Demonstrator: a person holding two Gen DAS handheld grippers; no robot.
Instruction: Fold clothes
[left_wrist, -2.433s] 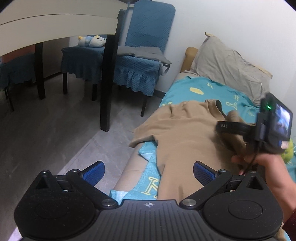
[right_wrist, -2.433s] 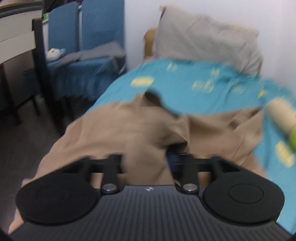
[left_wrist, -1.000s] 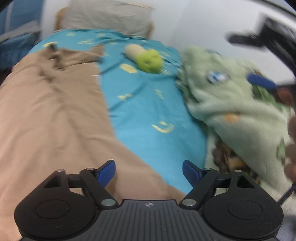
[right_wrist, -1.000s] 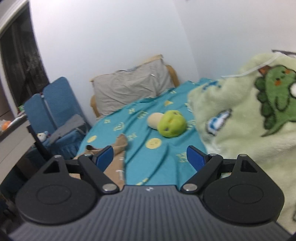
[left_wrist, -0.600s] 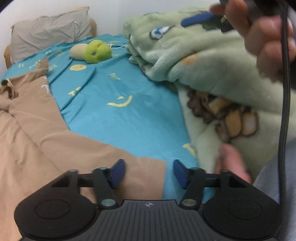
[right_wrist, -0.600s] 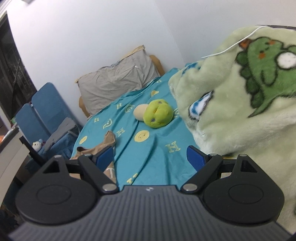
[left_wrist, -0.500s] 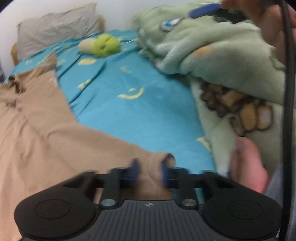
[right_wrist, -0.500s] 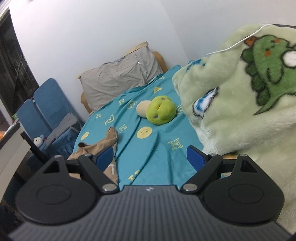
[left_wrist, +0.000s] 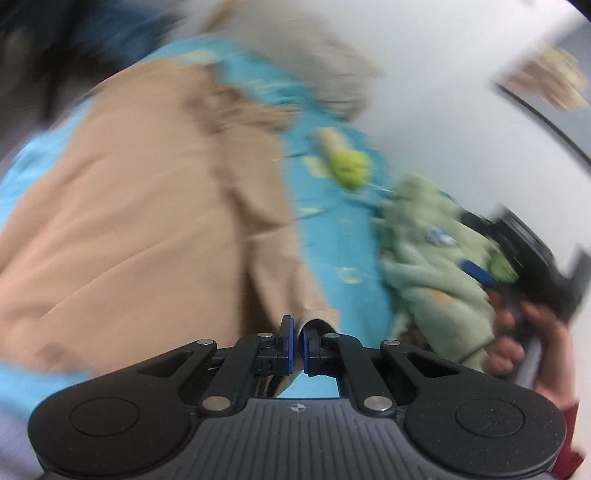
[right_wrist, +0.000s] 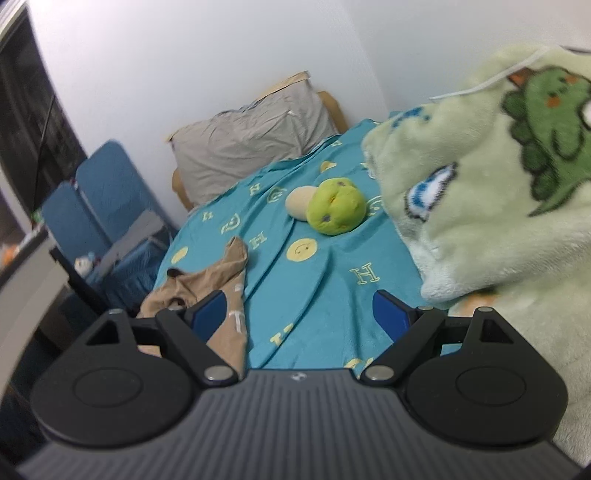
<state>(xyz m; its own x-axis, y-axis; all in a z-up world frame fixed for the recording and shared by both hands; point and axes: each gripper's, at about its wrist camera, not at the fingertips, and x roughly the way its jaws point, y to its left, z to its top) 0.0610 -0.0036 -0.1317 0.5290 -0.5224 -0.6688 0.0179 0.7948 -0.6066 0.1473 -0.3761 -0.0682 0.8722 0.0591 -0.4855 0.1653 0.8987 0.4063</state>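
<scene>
**Tan on teal, with greens beside**

The garment (left_wrist: 147, 229) was plain tan. The bedsheet (right_wrist: 314, 288) was teal, printed with yellow smiley faces and letter H marks. The plush toy (right_wrist: 334, 210) was lime green with a cream part. The fleece blanket (right_wrist: 498, 192) was pale green, bearing a dark green dinosaur figure and a blue-and-white patch. The pillow (right_wrist: 251, 140) was grey. The chair covers (right_wrist: 99, 195) looked blue, perhaps quilted.

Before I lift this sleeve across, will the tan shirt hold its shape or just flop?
Probably flops: the tan shirt lies creased and draped on the bed sheet. Likely light, since the left gripper pinches only the cuff. It may drag rather than slide.
</scene>
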